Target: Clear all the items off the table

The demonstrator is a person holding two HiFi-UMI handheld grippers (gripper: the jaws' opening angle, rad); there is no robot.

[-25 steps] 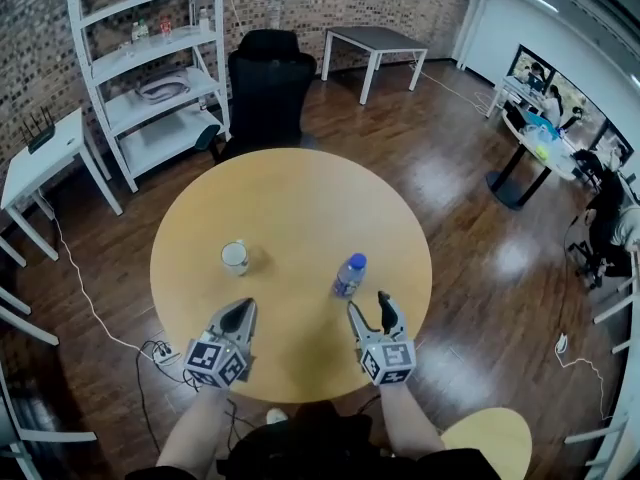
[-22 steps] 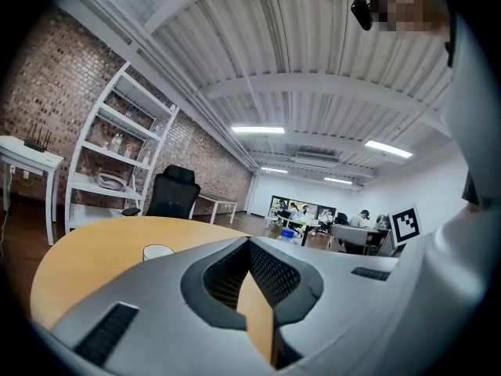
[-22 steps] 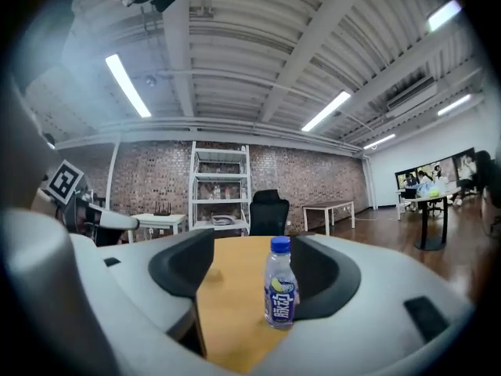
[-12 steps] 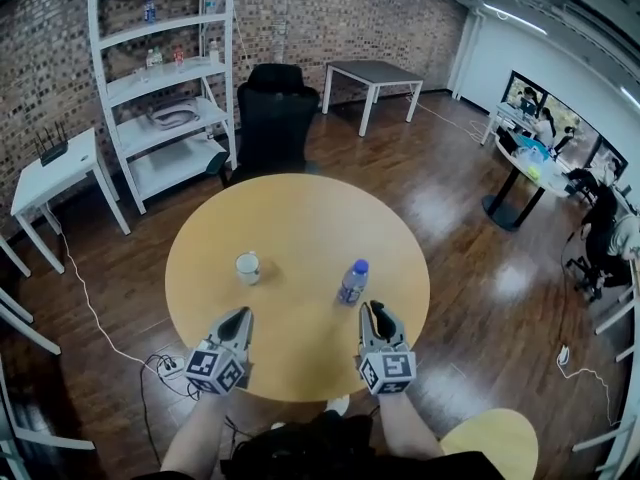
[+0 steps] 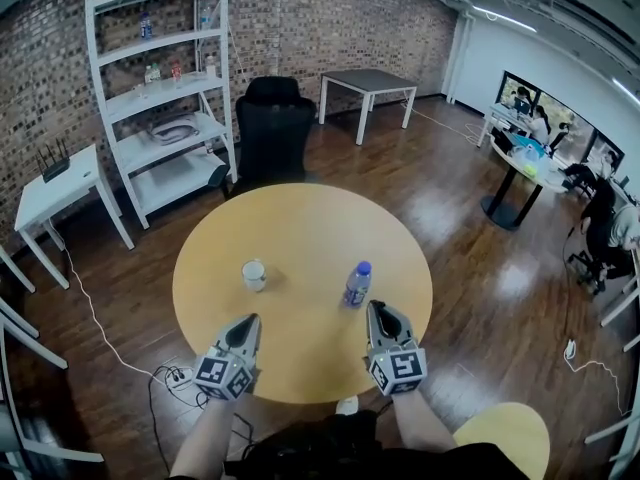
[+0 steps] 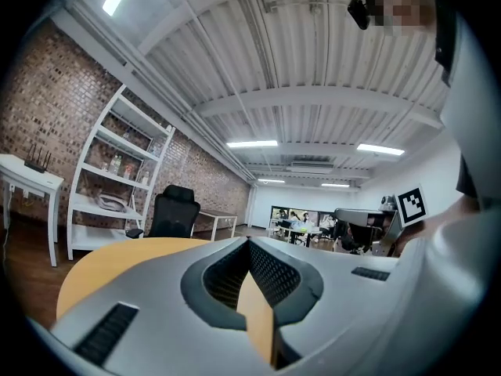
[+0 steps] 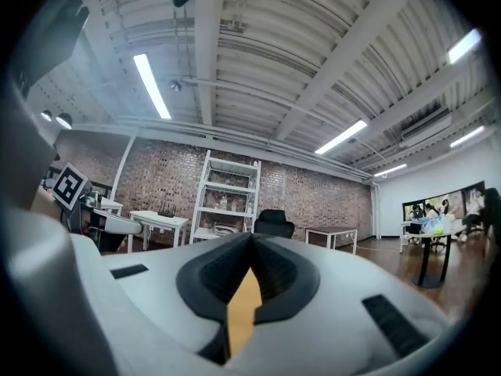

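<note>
Just beyond the tips of your right gripper [image 5: 378, 309], a little to its inner side and not touching it, stands the bottle [image 5: 356, 283]: a slim, clear plastic cylinder, upright, with a rounded blue cap. Straight ahead of your left gripper [image 5: 251, 320], and farther off from it than the bottle is from the right one, sits the cup [image 5: 254, 274], a short white cylinder with its open mouth up. Both rest on the round table [image 5: 300, 218], a smooth, matte disc of pale yellow wood, and both of your grippers hang over its near edge. Your left gripper is fully closed: in the left gripper view its grey moulded shells meet at a point [image 6: 249, 241], the black ribbed pads [image 6: 270, 276] taper together, and only table surface shows through the sliver between them. Your right gripper's jaws have just been closing and are now pressed together too [image 7: 251, 238], with nothing caught between them, only the same yellow wood showing below the tips. Well past both grippers, across the table, a black padded office chair [image 5: 272, 118] faces you, with a white open-shelved rack [image 5: 165, 98] to its left against a rough brick wall [image 5: 330, 18]. Dark, glossy wooden floorboards [image 5: 450, 198] surround the table.
</note>
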